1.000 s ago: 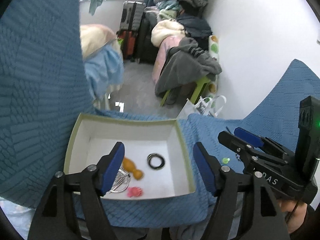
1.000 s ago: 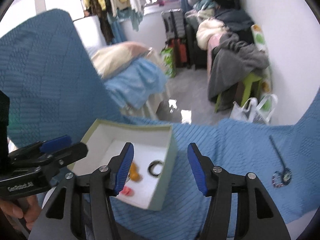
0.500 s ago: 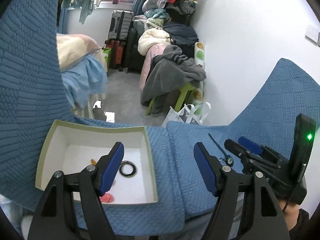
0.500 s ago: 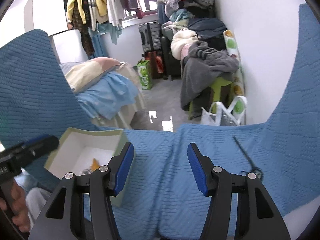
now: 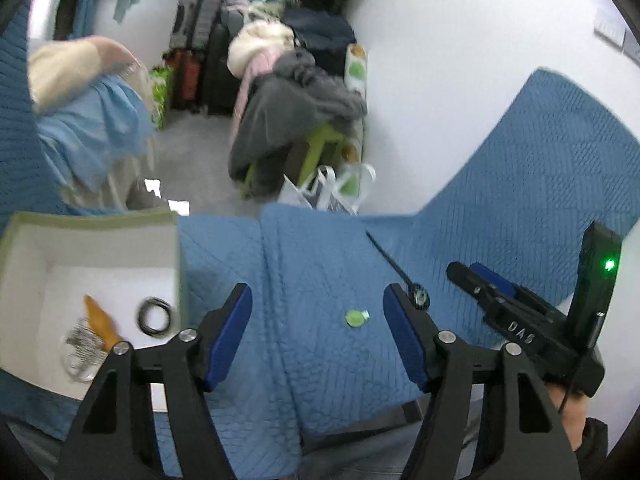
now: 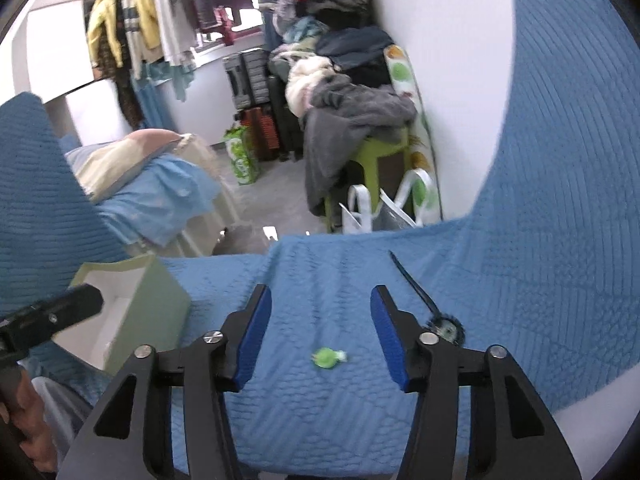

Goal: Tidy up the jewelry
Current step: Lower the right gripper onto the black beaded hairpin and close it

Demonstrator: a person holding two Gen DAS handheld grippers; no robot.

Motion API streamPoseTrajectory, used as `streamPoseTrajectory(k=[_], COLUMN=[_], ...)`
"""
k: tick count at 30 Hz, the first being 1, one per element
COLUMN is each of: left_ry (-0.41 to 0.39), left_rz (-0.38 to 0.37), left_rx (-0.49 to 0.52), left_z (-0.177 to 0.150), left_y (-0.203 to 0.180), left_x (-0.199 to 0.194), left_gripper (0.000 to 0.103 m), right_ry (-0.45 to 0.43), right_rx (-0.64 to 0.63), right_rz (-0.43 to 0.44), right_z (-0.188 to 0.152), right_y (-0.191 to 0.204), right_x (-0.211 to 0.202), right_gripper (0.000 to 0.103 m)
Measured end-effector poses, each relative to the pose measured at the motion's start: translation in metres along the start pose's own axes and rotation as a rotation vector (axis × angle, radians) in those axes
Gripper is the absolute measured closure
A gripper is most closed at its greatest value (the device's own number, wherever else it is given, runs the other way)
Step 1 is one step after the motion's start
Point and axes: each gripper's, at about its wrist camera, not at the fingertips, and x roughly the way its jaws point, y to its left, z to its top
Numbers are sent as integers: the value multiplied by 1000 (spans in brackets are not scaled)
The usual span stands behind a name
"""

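Observation:
A small green jewelry piece (image 5: 356, 317) lies on the blue quilted cover; it also shows in the right wrist view (image 6: 327, 357). A dark hair stick with a round beaded end (image 5: 416, 298) lies to its right, also in the right wrist view (image 6: 442, 326). A white open box (image 5: 24, 276) at the left holds a black ring (image 5: 154, 316), an orange piece (image 5: 100, 322) and a silver piece (image 5: 82, 346). My left gripper (image 5: 318, 336) is open and empty. My right gripper (image 6: 320, 332) is open, with the green piece between its fingers and a little beyond them.
The blue cover (image 6: 560, 240) rises steeply at the right. The box (image 6: 132, 312) stands left of my right gripper. Beyond the cover's far edge are a bed (image 6: 152, 184), a green stool heaped with clothes (image 6: 360, 120), suitcases and a white bag.
Both grippers have swung right, away from the box. The green piece and the hair stick have come into both views, and the green piece now lies ahead of the right gripper.

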Motion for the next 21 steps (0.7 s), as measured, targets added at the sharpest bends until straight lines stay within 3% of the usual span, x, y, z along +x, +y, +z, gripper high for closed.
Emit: streamPoseTrajectory(k=[9, 21], left_ry=[95, 185], left_rz=[-55, -99], left_rx=[35, 67], left_z=[-24, -43], left_y=[-30, -45], left_x=[81, 155], left_gripper=[48, 56], right_ry=[84, 139], right_rx=[21, 3], right_rz=[-33, -54], right_z=[-32, -38], right_y=[-60, -92], right_x=[41, 95], right_gripper=[76, 82])
